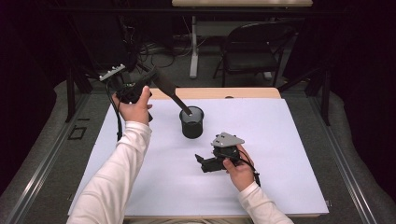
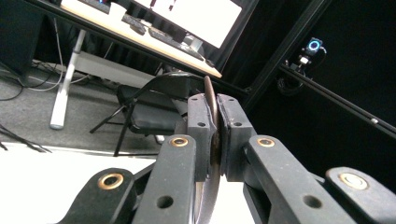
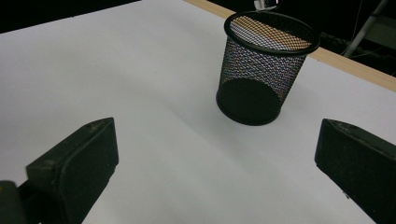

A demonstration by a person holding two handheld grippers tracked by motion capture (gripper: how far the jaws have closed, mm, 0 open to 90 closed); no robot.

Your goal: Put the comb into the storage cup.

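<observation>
A black mesh cup (image 1: 192,123) (image 3: 264,70) stands upright on the white sheet, near the table's middle. My left gripper (image 1: 150,77) (image 2: 214,116) is raised at the far left, shut on the broad end of a long black utensil (image 1: 170,91). The utensil slants down to the right, and its narrow end rests at the cup's rim. In the left gripper view it is a thin dark edge (image 2: 210,95) pinched between the pads. My right gripper (image 1: 201,161) (image 3: 217,140) lies low on the sheet, in front of the cup. It is open, with nothing between its fingers.
A white sheet (image 1: 280,154) covers the table, with a wooden edge (image 1: 252,93) at the far side. Behind the table stand a folding chair (image 1: 254,46) and a desk leg (image 1: 194,46). A desk with a bright monitor (image 2: 196,16) is in the left gripper view.
</observation>
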